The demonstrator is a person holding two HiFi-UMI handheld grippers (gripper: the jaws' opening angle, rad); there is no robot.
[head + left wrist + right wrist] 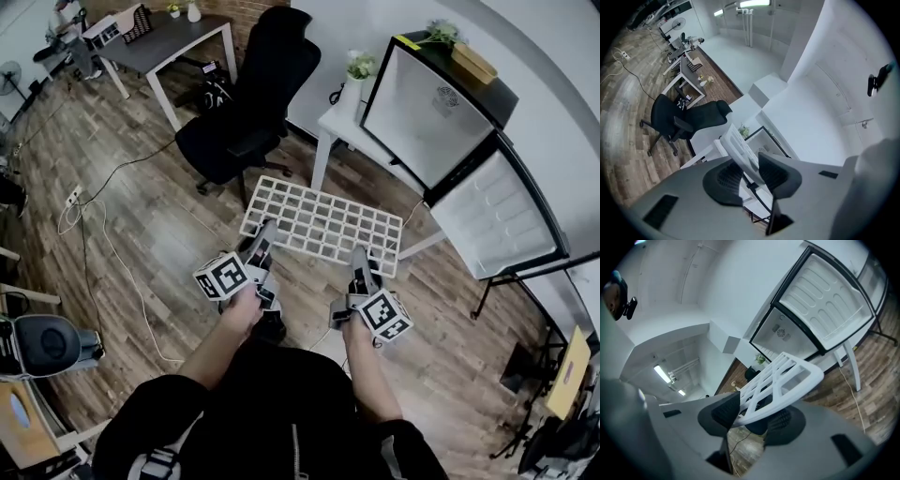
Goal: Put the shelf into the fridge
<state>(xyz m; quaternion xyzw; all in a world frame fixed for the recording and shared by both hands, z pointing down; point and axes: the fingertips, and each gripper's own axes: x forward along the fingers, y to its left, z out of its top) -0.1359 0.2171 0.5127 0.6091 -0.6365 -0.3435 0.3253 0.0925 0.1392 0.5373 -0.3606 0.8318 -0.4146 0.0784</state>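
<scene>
1. Left gripper (265,236) and right gripper (359,258) are each clamping the near edge of the white lattice shelf (323,225), holding it airborne.
2. Judged step: carrying toward the open mini fridge (427,112), well apart.
3. The next move is calling for squaring the shelf to the opening.

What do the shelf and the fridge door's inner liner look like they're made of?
The shelf is probably moulded plastic, white and matte: its grid bars are flat and broad, not thin wire, though coated metal can't be ruled out. The fridge door liner looks like white plastic, smooth with a slight sheen, with shallow ribs formed into it.
</scene>
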